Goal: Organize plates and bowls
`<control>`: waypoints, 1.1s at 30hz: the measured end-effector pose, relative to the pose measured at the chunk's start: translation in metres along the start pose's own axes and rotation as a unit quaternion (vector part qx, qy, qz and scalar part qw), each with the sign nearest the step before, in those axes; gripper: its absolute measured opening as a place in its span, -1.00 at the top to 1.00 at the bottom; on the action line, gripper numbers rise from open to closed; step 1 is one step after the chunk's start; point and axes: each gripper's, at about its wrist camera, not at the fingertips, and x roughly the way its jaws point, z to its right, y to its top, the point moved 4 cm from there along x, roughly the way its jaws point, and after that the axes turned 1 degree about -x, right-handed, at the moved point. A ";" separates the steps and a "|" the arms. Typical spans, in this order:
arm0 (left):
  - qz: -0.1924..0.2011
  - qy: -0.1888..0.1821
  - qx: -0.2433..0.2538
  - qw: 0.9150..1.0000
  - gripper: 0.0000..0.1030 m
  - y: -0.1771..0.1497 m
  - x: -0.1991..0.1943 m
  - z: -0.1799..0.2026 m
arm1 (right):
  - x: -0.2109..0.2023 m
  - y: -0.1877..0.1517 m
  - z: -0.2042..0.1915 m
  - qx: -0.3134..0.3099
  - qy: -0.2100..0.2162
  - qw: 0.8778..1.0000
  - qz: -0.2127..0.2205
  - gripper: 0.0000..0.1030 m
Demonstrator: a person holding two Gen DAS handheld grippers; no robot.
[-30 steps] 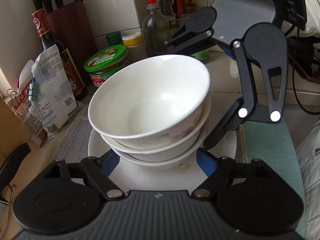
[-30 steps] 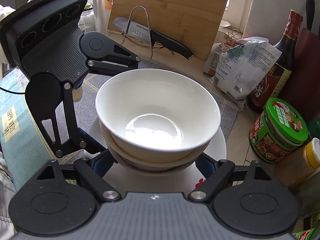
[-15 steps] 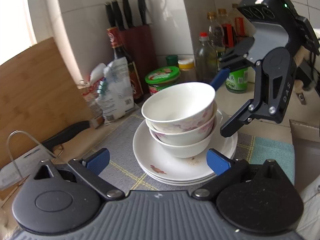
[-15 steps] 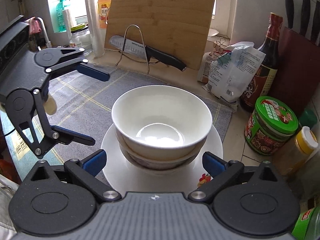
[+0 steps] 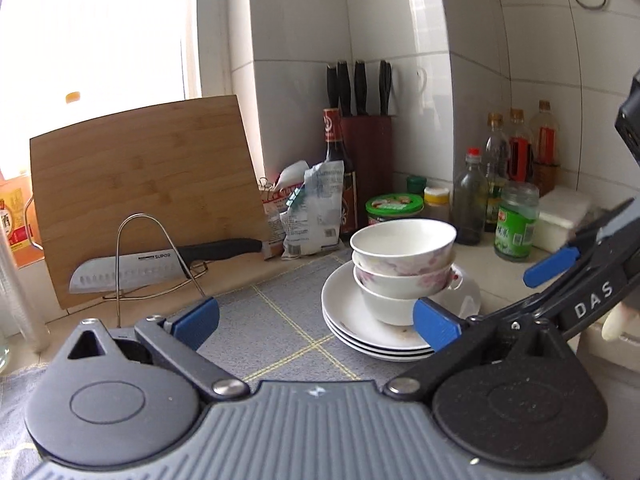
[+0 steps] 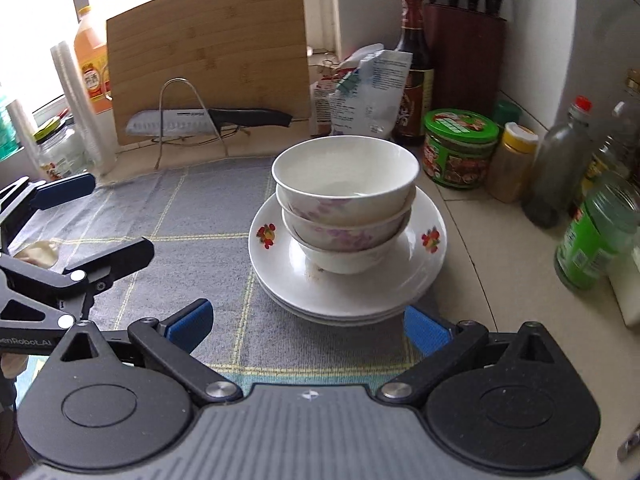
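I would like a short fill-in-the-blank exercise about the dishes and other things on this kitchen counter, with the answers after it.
1. The stack of bowls holds ____ bowls.
2. The bowls stand on a pile of white ____, on the grey mat.
3. The knife lies across a wire rack in front of the wooden ____.
4. The jar beside the dark sauce bottle has a ____ lid.

Answers: three; plates; cutting board; green

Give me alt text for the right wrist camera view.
Three nested bowls sit on stacked white plates on a grey mat. The open right gripper holds nothing; a cutting board, knife and jars stand behind.
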 end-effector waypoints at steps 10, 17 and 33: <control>-0.102 0.000 -0.047 0.994 -0.99 0.010 -0.011 0.009 | -0.030 -0.007 -0.003 0.069 -0.105 0.992 -0.021 -1.00; -0.112 0.017 -0.067 0.991 -0.99 0.030 -0.021 0.009 | -0.055 -0.002 -0.006 0.084 -0.125 0.989 0.002 -1.00; -0.132 0.038 -0.077 0.988 -0.99 0.034 -0.030 0.005 | -0.065 0.002 -0.018 0.083 -0.123 0.989 0.012 -1.00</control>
